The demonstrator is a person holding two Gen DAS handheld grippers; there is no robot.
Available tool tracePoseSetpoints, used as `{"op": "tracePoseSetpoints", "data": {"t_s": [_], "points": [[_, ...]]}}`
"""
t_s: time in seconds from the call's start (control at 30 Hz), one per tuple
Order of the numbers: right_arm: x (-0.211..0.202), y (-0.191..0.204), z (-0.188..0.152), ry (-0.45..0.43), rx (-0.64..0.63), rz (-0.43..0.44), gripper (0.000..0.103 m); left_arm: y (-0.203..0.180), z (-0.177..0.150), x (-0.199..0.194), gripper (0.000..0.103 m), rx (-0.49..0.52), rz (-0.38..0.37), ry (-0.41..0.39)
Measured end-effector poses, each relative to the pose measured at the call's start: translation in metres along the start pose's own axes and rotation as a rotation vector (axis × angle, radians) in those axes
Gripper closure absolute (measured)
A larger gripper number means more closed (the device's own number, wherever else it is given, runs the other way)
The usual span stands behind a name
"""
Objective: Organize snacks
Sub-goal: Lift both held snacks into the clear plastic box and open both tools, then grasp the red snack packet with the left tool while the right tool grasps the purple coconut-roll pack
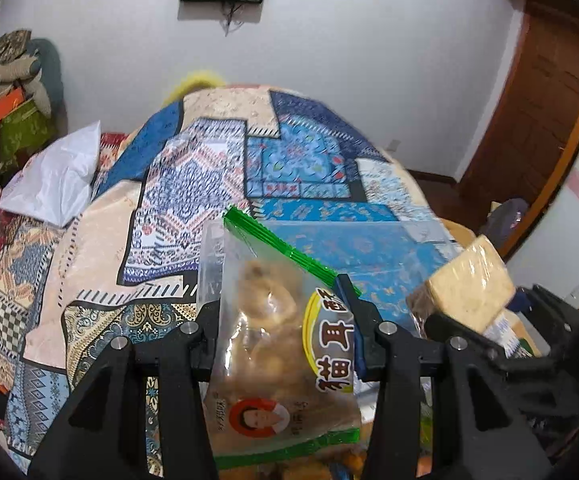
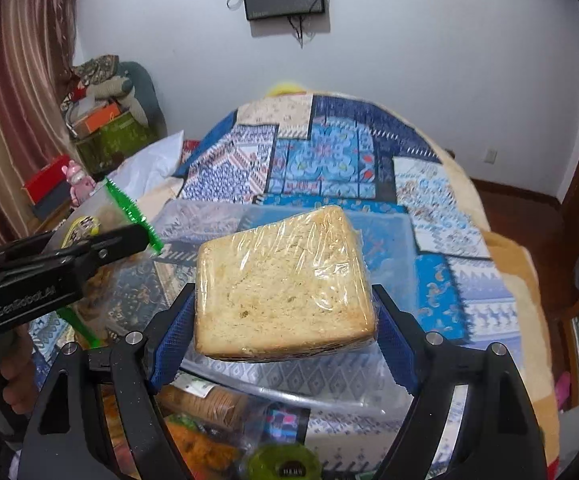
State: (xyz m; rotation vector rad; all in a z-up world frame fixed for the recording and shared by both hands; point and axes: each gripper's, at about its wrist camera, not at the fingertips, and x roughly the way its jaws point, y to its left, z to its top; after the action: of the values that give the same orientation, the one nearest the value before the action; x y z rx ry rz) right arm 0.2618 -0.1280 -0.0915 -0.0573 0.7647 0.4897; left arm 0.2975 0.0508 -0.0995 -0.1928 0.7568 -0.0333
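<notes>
The left gripper (image 1: 285,344) has its jaws clamped on a clear green-edged snack bag (image 1: 273,320), which rises between and ahead of them. The right gripper (image 2: 281,320) has its jaws clamped on a plastic-wrapped bread block (image 2: 281,284), held across them. Below the right jaws, more packaged snacks (image 2: 209,404) lie over the patchwork bedspread (image 2: 329,152).
</notes>
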Motion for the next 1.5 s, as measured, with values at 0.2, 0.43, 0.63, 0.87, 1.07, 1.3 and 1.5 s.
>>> {"op": "tracePoseSetpoints", "data": {"t_s": [0.2, 0.43, 0.63, 0.87, 1.07, 1.3, 1.5], "points": [[0.019, -0.002, -0.001, 0.061, 0.0, 0.006, 0.023, 0.005, -0.001, 0.034, 0.058, -0.064, 0.006, 0.093], [0.031, -0.002, -0.007, 0.116, -0.022, 0.012, 0.022, 0.008, -0.005, 0.044, 0.057, -0.093, 0.009, 0.133], [0.038, -0.001, -0.01, 0.159, -0.031, 0.0, 0.02, 0.003, -0.007, 0.043, 0.039, -0.075, 0.025, 0.145], [0.028, -0.004, -0.009, 0.148, -0.025, 0.003, 0.019, -0.01, -0.005, 0.019, 0.027, -0.008, 0.042, 0.087], [0.003, -0.005, -0.002, 0.102, -0.022, -0.011, 0.018, -0.019, -0.001, -0.018, 0.026, 0.047, 0.043, 0.025], [-0.053, -0.01, -0.004, 0.019, -0.013, -0.022, 0.018, -0.02, -0.02, -0.073, 0.021, 0.089, 0.042, -0.019], [-0.094, -0.016, -0.028, -0.022, -0.008, -0.044, 0.011, -0.007, -0.061, -0.107, 0.018, 0.085, 0.065, 0.005]]}}
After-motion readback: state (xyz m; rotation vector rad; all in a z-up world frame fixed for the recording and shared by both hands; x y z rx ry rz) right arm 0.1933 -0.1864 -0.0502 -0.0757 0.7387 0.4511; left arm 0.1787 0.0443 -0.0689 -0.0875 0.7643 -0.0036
